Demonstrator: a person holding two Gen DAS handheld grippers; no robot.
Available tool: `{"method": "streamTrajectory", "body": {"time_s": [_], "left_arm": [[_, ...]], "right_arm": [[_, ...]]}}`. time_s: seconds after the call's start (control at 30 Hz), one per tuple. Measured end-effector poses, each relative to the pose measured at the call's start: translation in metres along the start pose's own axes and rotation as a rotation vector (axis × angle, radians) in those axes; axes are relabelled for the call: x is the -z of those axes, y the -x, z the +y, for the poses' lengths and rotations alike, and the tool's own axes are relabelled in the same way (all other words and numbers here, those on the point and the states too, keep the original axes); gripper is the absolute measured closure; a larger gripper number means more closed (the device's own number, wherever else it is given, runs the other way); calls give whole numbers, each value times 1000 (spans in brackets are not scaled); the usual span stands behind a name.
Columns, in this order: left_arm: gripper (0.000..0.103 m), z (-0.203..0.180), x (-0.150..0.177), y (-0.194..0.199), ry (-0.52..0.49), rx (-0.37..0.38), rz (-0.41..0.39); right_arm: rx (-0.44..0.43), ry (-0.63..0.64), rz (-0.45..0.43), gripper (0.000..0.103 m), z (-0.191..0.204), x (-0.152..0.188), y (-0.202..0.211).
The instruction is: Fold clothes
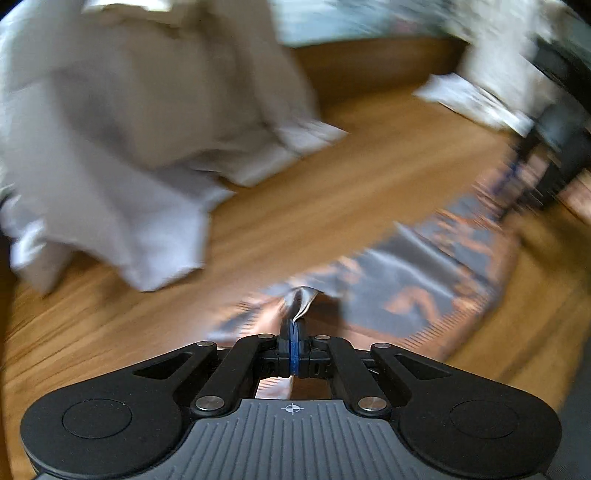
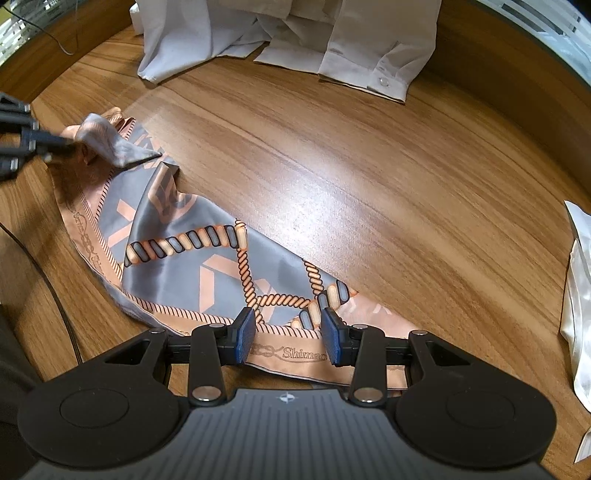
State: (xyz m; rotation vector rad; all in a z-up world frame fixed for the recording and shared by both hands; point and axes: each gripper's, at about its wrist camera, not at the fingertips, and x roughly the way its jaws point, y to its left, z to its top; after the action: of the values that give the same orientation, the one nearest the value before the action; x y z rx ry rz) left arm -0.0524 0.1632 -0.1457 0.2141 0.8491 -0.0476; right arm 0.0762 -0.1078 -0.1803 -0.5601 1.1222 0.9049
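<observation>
A grey and peach silk scarf [image 2: 184, 254] with a rope print lies folded in a long band on the wooden table [image 2: 369, 166]. My left gripper [image 1: 294, 325] is shut on one corner of the scarf [image 1: 399, 280] and holds it lifted; it also shows in the right wrist view [image 2: 55, 144] at the far left. The left wrist view is motion-blurred. My right gripper [image 2: 288, 332] is open, its blue pads [image 2: 243, 336] on either side of the scarf's near border, just above it.
A white shirt [image 2: 295, 33] lies crumpled at the far side of the table; it also shows in the left wrist view [image 1: 129, 129]. Another white garment [image 2: 578, 314] lies at the right edge. A dark cable [image 2: 44, 280] runs along the left.
</observation>
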Motion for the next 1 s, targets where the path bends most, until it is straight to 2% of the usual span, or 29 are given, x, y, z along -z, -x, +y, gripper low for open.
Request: {"method": "streamTrajectory", "body": {"time_s": [0.1, 0.23, 0.33, 0.5, 0.73, 0.8, 0.83, 0.87, 1.0], "left_arm": [[101, 35, 5, 10, 194, -147, -29], [101, 85, 28, 18, 477, -316, 4], [101, 115, 50, 19, 656, -371, 49], [101, 135, 81, 25, 814, -439, 108], [99, 133, 99, 36, 790, -518, 151], [87, 132, 104, 39, 780, -541, 163], [72, 131, 106, 40, 775, -552, 169], [64, 130, 109, 42, 769, -563, 175], [59, 125, 106, 37, 688, -573, 189]], "right_arm": [[1, 2, -1, 59, 1, 0, 0], [-2, 6, -2, 59, 0, -3, -1], [-6, 17, 2, 59, 0, -6, -3], [-8, 29, 4, 59, 2, -9, -4], [-9, 36, 12, 59, 3, -11, -5], [-10, 42, 14, 59, 5, -12, -5], [-11, 44, 15, 59, 5, -13, -5], [-12, 46, 14, 59, 5, -13, -5], [-16, 50, 12, 59, 6, -16, -5]]}}
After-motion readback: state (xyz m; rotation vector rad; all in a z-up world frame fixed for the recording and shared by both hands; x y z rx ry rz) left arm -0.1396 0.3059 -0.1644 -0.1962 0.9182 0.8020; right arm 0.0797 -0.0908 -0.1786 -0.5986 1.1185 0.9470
